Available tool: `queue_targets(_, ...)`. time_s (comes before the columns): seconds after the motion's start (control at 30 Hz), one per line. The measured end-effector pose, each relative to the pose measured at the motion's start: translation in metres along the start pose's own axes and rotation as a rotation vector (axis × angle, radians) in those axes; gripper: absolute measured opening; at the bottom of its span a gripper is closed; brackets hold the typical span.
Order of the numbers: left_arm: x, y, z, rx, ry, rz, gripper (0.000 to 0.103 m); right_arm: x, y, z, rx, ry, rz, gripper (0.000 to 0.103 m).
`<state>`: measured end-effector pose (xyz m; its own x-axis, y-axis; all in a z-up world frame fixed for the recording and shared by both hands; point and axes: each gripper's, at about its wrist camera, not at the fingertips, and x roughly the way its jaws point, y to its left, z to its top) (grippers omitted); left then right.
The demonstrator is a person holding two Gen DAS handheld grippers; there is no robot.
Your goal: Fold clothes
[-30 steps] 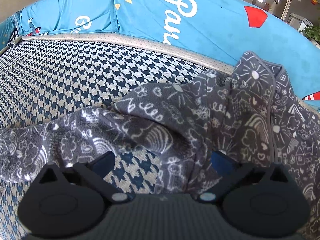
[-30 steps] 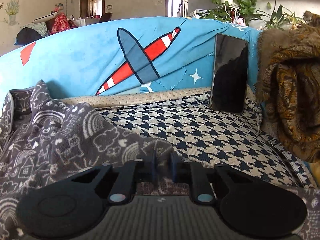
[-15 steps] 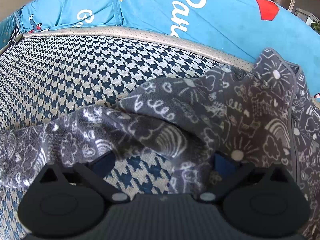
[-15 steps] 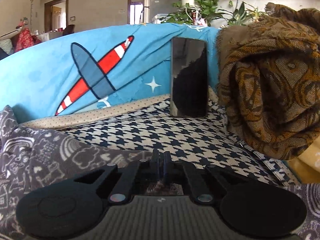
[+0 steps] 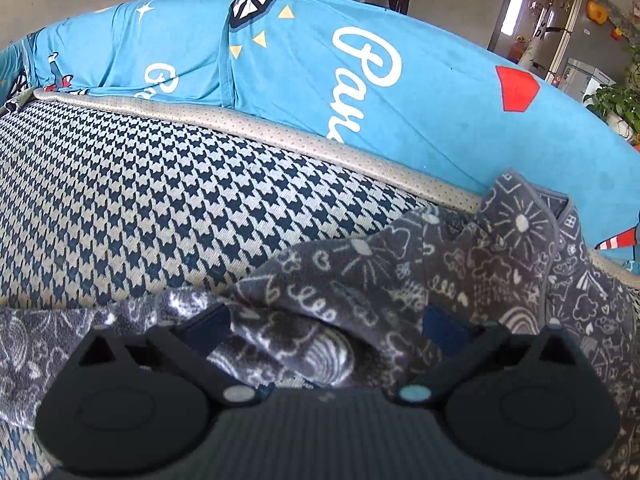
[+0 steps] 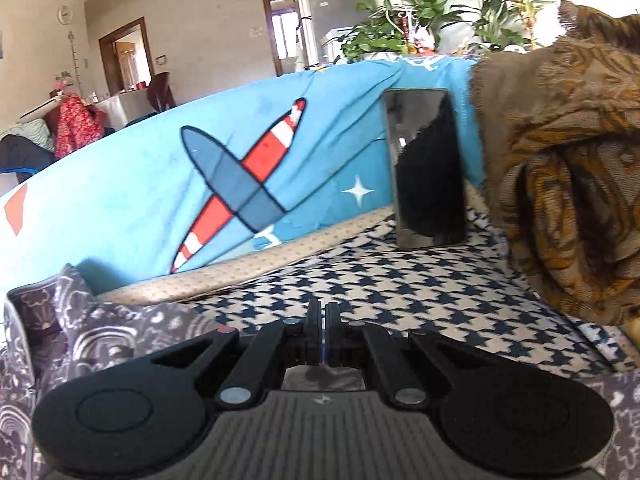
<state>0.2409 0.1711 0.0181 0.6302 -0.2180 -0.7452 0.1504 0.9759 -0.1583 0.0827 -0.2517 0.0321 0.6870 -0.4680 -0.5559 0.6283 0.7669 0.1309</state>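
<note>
A grey garment with white doodle print (image 5: 400, 280) lies crumpled on the houndstooth sofa seat (image 5: 140, 208). My left gripper (image 5: 326, 326) is open, its fingers spread wide with a fold of the garment bunched between them. In the right wrist view the garment (image 6: 104, 336) lies at the lower left. My right gripper (image 6: 324, 334) is shut; its fingertips are pressed together, and grey cloth shows under the jaws near their base. Whether cloth is pinched at the tips is hidden.
A blue sofa cover with an airplane print (image 6: 224, 184) drapes the backrest. A black phone (image 6: 426, 168) leans upright against it at the back right. A brown patterned blanket (image 6: 568, 184) hangs over the right armrest. Plants (image 6: 404, 12) stand behind the sofa.
My left gripper has moved forward into the garment, so cloth now fills the space between its fingers. My right gripper has lifted and tilted up, its jaws closed fully, with less garment in front.
</note>
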Motion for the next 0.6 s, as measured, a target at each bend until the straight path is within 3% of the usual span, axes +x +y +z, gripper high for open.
queue_targets(0.1, 0.003, 0.005, 0.01, -0.003, -0.025, 0.001, 0.103, -0.001, 0.022, -0.004, -0.025, 0.025, 0.067, 0.011)
queue_targets(0.23, 0.018, 0.009, 0.019, 0.012, -0.043, -0.014, 0.103, -0.002, 0.045, -0.012, -0.053, 0.084, 0.16, 0.015)
queue_targets(0.43, 0.039, 0.01, 0.025, 0.065, -0.05, -0.042, 0.103, -0.006, 0.072, -0.023, -0.104, 0.142, 0.228, 0.02)
queue_targets(0.6, 0.056, 0.006, 0.018, 0.17, -0.04, -0.056, 0.103, -0.01, 0.084, -0.028, -0.132, 0.162, 0.252, 0.022)
